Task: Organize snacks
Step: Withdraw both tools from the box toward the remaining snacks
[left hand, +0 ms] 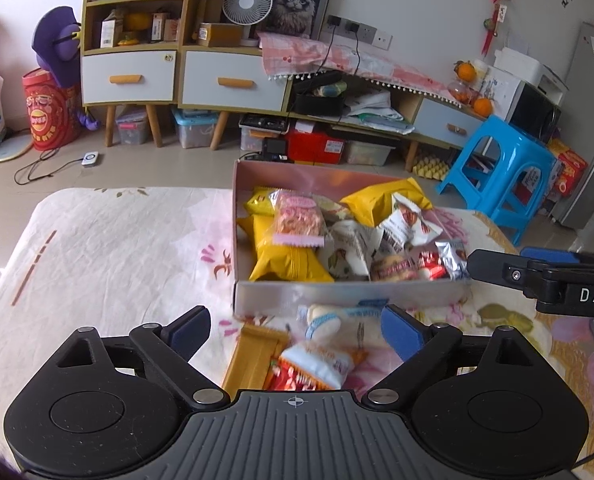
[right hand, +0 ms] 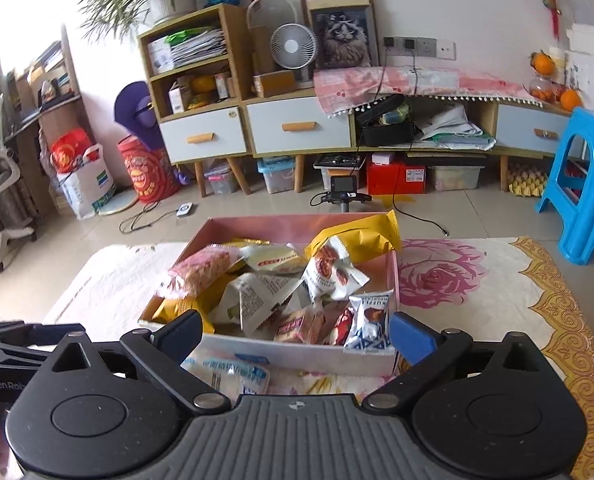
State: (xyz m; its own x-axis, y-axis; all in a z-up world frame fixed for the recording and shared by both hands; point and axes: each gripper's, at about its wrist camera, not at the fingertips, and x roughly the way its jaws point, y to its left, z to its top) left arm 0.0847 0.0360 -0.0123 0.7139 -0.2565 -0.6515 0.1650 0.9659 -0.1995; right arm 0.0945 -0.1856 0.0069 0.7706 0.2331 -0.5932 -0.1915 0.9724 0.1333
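Note:
A pink cardboard box (left hand: 349, 294) on the flowered tablecloth holds several snack packets, among them yellow bags (left hand: 285, 256) and a pink cracker pack (left hand: 299, 220). The box also shows in the right wrist view (right hand: 297, 352). Loose packets lie on the cloth in front of it: a white and orange pack (left hand: 325, 362), a white and blue pack (left hand: 333, 318) and a yellow wrapper (left hand: 253, 356). My left gripper (left hand: 295, 334) is open and empty above these loose packets. My right gripper (right hand: 295, 338) is open and empty over the box's near wall, above a white and blue pack (right hand: 229, 374).
The table's far edge drops to a tiled floor. Low cabinets (right hand: 297, 132) with storage bins stand at the wall. A blue plastic stool (left hand: 501, 172) stands at the right. The right gripper's body (left hand: 545, 276) reaches in beside the box's right end.

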